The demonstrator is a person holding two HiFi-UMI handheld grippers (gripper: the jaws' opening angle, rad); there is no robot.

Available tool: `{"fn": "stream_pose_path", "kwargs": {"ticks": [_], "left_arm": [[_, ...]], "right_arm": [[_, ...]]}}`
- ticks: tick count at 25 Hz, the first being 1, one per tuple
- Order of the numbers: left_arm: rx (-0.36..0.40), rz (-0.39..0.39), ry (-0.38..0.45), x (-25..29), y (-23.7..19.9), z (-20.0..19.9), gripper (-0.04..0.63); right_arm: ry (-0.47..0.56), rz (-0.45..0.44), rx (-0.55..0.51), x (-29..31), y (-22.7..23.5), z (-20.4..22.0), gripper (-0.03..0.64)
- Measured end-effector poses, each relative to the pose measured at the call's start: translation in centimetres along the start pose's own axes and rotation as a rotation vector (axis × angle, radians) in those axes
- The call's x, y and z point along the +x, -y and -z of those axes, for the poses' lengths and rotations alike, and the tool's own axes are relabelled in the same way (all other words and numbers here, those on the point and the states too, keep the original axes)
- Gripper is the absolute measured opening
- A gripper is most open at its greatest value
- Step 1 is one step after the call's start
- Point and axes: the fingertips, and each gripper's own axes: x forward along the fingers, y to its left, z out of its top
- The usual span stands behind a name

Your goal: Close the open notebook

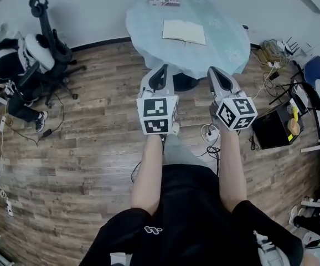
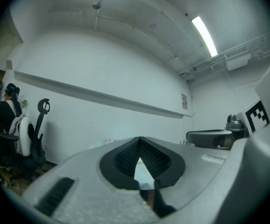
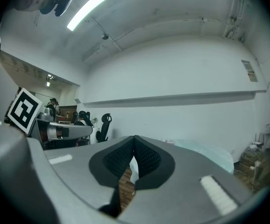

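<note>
On the round table ahead, covered in a pale blue-green cloth, I see the notebook lying open and flat near the middle. Its cream pages face up, with a thin dark edge along the near side. A small box sits at the table's far rim, apart from the notebook.

Finger state:
- left gripper: in its own view the ribbed pads meet at the tips, leaving only a narrow wedge-shaped gap below them. Nothing is between them.
- right gripper: the pads are likewise together at the tips, and empty.

Both grippers point level toward the table. They sit over the wooden floor, short of the near rim and well apart from the notebook. Neither touches anything.

View differences:
- Only the head view shows the notebook; it also shows an office chair and a seated person at the left.
- The left gripper view shows a white wall, a ceiling light and the right gripper at its right edge.
- The right gripper view shows the cloth edge of the table and the left gripper's marker cube.
</note>
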Motion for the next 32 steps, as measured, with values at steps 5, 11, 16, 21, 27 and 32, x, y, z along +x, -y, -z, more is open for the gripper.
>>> {"fn": "stream_pose_path", "kwargs": {"ticks": [5, 11, 16, 21, 27, 32], "left_arm": [[-0.027, 0.000, -0.016, 6.5, -1.6, 0.7, 0.003], [0.006, -0.023, -0.064, 15.4, -4.5, 1.9, 0.003], [0.050, -0.036, -0.120, 22.3, -6.6, 4.2, 0.003], [0.011, -0.030, -0.144, 28.2, -8.5, 5.2, 0.003], [0.013, -0.021, -0.154, 32.4, -9.0, 5.3, 0.003], [0.013, -0.032, -0.170, 33.8, -10.1, 5.7, 0.003]], "right_arm": [[0.005, -0.005, 0.006, 5.2, 4.1, 0.0, 0.011], [-0.004, -0.022, 0.001, 13.5, 9.1, -0.1, 0.011], [-0.063, -0.039, -0.001, 20.3, 12.5, 2.4, 0.011], [-0.093, -0.033, -0.002, 25.2, 16.2, 3.6, 0.011], [-0.089, -0.017, 0.005, 28.1, 19.5, 3.9, 0.011], [-0.097, -0.025, -0.009, 29.5, 20.3, 4.3, 0.011]]}}
